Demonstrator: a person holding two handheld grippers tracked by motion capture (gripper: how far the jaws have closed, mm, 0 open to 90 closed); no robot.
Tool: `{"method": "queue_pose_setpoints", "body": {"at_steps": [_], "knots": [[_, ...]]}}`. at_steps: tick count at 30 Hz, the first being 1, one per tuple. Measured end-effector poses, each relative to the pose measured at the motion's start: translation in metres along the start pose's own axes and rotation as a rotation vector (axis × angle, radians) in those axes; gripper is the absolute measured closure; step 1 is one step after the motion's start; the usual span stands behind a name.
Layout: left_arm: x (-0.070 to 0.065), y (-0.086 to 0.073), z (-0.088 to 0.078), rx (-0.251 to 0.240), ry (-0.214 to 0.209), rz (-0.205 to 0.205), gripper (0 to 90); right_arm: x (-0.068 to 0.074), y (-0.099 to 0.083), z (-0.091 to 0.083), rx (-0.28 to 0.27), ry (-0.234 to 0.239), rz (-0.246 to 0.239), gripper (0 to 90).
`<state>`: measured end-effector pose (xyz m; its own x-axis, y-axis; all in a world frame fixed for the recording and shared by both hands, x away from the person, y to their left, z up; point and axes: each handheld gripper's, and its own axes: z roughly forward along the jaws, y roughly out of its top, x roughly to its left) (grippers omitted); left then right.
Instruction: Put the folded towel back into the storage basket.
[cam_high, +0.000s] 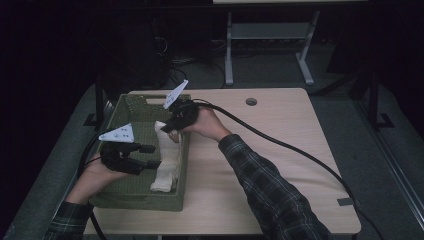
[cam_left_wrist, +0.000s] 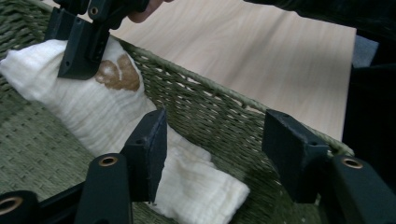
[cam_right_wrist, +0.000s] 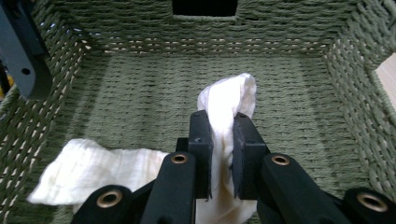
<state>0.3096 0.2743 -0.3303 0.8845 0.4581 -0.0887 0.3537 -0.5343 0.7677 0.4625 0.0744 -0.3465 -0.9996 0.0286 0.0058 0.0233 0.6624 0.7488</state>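
The cloth is a soft, light, cream piece of crinkled gauze — limp enough to sag and fold wherever it is not supported, and not fragile. It lies inside the green woven basket, stretched along the wall at the 3 o'clock side, one end at about 12 o'clock and the other toward 5 o'clock. A brown stain marks it near the far end. Pinching a bunched end or a fold should hold best; a flat single layer would likely slip.

The right gripper is clamped on the far end, a bunch of cloth squeezed between its jaws and rising above them. The left gripper stands with its jaws apart over the near end; one pad seems to brush the cloth, though the angle leaves that unsure — nothing is pinched between them.
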Motion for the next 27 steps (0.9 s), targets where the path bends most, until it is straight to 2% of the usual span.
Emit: {"method": "queue_pose_setpoints", "body": {"at_steps": [7, 15, 20, 22, 23, 25, 27], "knots": [[0.003, 0.001, 0.003, -0.024, 0.008, -0.013, 37.0, -0.014, 0.003, 0.000, -0.015, -0.012, -0.008, 80.2], [0.005, 0.003, 0.008, -0.029, -0.002, -0.005, 37.0, -0.035, 0.005, 0.003, -0.006, -0.023, -0.015, 80.1], [0.004, 0.004, 0.011, -0.030, -0.008, -0.004, 36.6, -0.045, 0.003, 0.005, 0.000, -0.033, 0.011, 80.0], [0.004, 0.004, 0.012, -0.028, -0.008, -0.003, 36.6, -0.049, 0.001, 0.006, 0.013, -0.052, 0.018, 79.5], [0.005, 0.004, 0.012, -0.029, -0.009, -0.002, 36.3, -0.051, 0.000, 0.006, 0.010, -0.052, 0.016, 78.8], [0.005, 0.004, 0.013, -0.033, -0.007, -0.009, 36.2, -0.053, 0.000, 0.007, -0.004, -0.085, 0.015, 75.1], [0.005, 0.005, 0.013, -0.035, -0.005, -0.010, 35.7, -0.055, 0.000, 0.006, -0.015, -0.124, 0.027, 65.1]]}}
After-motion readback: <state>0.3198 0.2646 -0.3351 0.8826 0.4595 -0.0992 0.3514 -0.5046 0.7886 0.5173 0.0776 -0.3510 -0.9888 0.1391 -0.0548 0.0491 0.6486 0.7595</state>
